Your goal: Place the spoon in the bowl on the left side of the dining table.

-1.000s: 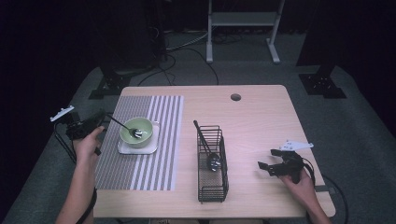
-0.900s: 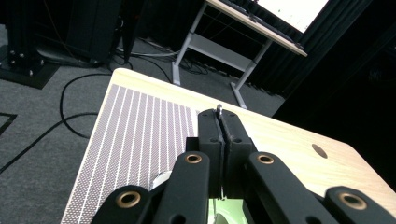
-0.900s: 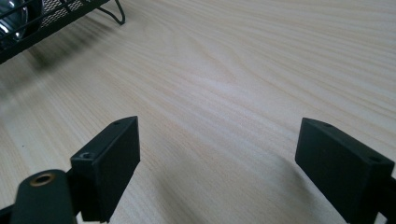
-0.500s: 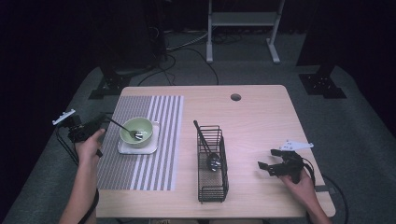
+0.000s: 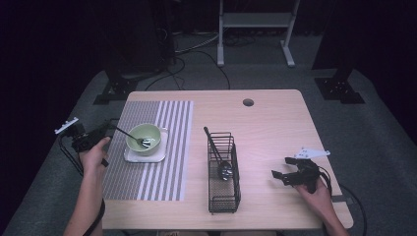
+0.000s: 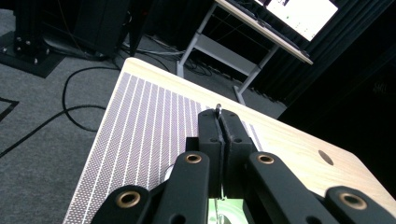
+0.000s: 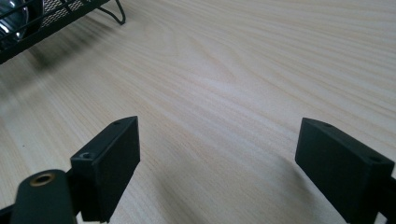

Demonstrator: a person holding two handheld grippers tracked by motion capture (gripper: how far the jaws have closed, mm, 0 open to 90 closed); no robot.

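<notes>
At the far left of the high view, the left tool [image 5: 101,136] sits just off the edge of the surface [image 5: 275,128], its jaws pressed together on the handle of a spoon [image 5: 132,136]; the left gripper view shows the thin metal stem pinched between the two black pads [image 6: 211,128]. The spoon's bowl end lies inside the green bowl [image 5: 143,137], which stands on a white square plate [image 5: 129,156] on the striped placemat [image 5: 147,172]. Judging by this, the step in hand is lifting the spoon out of the bowl, with the grasp made and the spoon not yet clear of the rim. Further right, near the middle of the surface, a black wire caddy [image 5: 224,189] holds a ladle-like utensil [image 5: 220,160] leaning inside it, which seems the likely place for the spoon. The next move probably calls for raising the spoon clear of the bowl without tipping it, then carrying it rightward over the placemat and lowering it into the caddy. At the far right, the right tool [image 5: 281,177] rests low over the bare wood, well apart from the caddy, its jaws spread wide with nothing between them.
</notes>
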